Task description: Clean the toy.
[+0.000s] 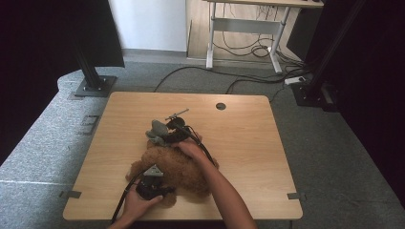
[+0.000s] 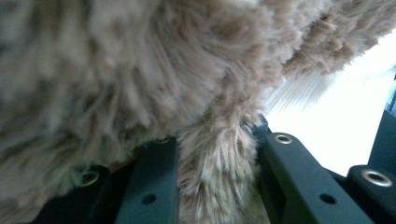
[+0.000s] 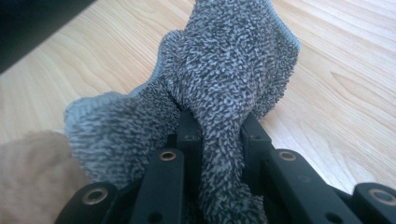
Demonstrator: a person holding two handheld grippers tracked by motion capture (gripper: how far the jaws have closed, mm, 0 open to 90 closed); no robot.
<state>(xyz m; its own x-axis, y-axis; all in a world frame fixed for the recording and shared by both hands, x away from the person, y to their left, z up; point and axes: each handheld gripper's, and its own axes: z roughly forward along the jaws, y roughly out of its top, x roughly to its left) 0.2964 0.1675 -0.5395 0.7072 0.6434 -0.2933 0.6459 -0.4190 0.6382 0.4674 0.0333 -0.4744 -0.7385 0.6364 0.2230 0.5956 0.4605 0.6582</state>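
Observation:
A brown furry plush toy (image 1: 179, 171) lies on the wooden table (image 1: 239, 138), toward the near edge. My left gripper (image 1: 152, 183) sits at the toy's near left side, shut on a tuft of its fur (image 2: 217, 172), which is pinched between the two black jaws. My right gripper (image 1: 165, 133) reaches over the toy's far end and is shut on a grey terry cloth (image 3: 224, 84). The cloth (image 1: 157, 130) bunches up from the jaws, just above the table beside the toy (image 3: 32, 182).
A round cable hole (image 1: 220, 106) is in the table's far side. Black frame posts (image 1: 90, 71) stand on the carpet at both far corners. A white desk frame (image 1: 243, 28) and loose cables (image 1: 248, 76) lie on the floor beyond.

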